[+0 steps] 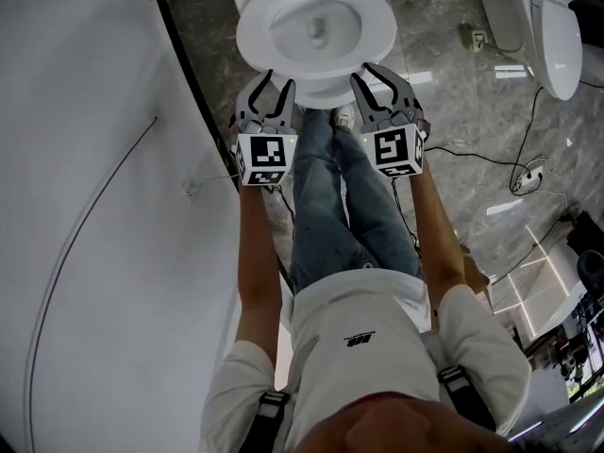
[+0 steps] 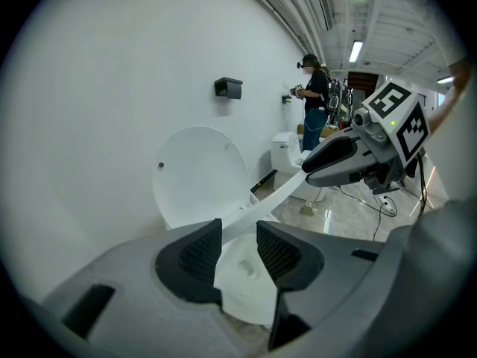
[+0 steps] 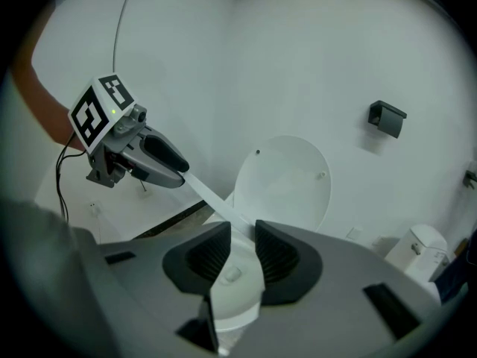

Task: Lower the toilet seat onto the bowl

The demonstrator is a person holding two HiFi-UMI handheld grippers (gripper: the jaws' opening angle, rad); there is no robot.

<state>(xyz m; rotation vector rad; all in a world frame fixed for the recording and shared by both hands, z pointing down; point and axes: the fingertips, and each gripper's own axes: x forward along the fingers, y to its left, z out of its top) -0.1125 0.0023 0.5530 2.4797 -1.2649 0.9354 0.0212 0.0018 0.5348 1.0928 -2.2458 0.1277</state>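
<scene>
Gripping the front edge of a white oval plastic toilet seat (image 1: 253, 41), the left tongs (image 1: 274, 88) and right tongs (image 1: 361, 74) are each clamped on its thin rim. The seat is held slightly clear of the white ceramic bowl (image 2: 240, 278). Its round white lid (image 2: 197, 174) stands upright against the white wall (image 2: 112, 88), above a grey marble floor (image 1: 453, 74).

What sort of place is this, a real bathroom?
Probably a test or showroom space, not a home bathroom: a white ceramic toilet, a second white toilet nearby, and black cables across the grey marble floor.
</scene>
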